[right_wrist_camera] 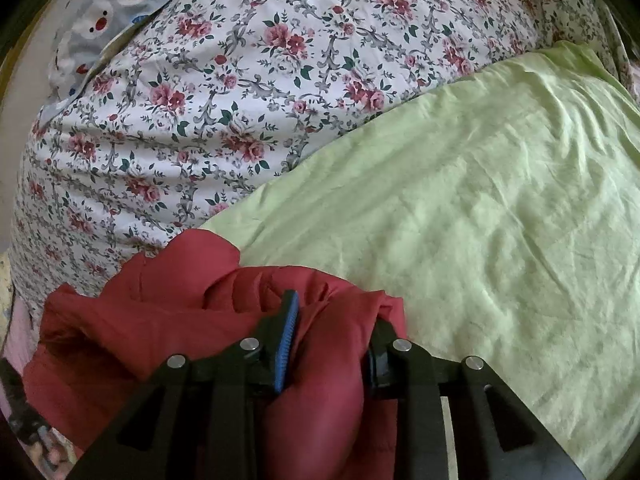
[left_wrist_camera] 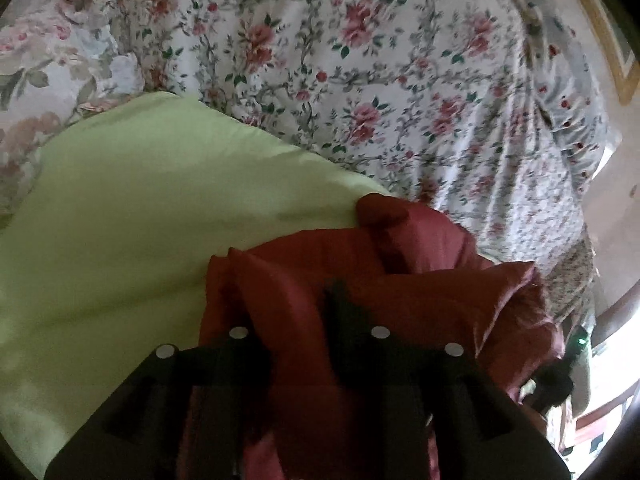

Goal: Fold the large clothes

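I read the scene from the widest surface down. The floral bedsheet (right_wrist_camera: 208, 92) covers the far half of both views: a thin printed cotton, white ground with pink roses, lightly rippled. On it lies the green cloth (right_wrist_camera: 480, 208), a pale lime sheet spread flat, matte and finely creased, running from far right to near centre in the right wrist view and occupying the left side in the left wrist view (left_wrist_camera: 132, 216). The task item, the red garment (right_wrist_camera: 160, 320), is bunched at the near edge of the green cloth, directly at both tools; it is a smooth, slightly sheeny fabric in thick soft folds, and I cannot determine its long axis while it is gathered. The governing relation is this: the garment lies between the two grippers, extending left from the right gripper (right_wrist_camera: 332, 340) and right from the left gripper (left_wrist_camera: 304, 312), with open flat cloth beyond both. The right gripper stands with a wide gap between its jaws, and a thick fold of red fabric fills that gap against the blue pad (right_wrist_camera: 289, 344); I judge it clamped on the garment. The left gripper is dark and blurred, with red fabric across its fingers; I cannot tell its state. In my judgement, the next move requires drawing the two tools apart to spread the garment over the green cloth.
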{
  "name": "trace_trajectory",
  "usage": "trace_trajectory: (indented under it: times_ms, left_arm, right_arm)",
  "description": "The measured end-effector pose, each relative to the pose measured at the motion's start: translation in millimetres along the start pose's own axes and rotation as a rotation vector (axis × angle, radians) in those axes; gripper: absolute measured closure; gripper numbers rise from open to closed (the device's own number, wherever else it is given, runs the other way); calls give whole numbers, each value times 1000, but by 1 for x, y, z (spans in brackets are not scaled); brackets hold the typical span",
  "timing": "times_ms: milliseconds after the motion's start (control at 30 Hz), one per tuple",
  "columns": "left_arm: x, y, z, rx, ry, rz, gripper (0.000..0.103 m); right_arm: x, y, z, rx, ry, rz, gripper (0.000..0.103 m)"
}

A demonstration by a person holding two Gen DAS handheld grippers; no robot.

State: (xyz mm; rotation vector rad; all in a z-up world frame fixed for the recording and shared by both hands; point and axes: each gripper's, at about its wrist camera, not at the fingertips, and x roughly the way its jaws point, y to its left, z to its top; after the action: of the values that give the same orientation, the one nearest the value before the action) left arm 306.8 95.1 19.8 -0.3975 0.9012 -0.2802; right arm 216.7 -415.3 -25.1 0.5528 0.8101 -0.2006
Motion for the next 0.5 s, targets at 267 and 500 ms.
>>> trace_trajectory:
  times_ms: [267, 500]
  left_arm:
    - [-77, -34, -35, 136, -86, -32, 60]
    - [-36, -89, -84, 322, 61, -58, 60]
  right_arm:
    - [2, 3, 1, -20, -7, -22, 75]
    - [5, 5, 1, -30, -10, -32, 72]
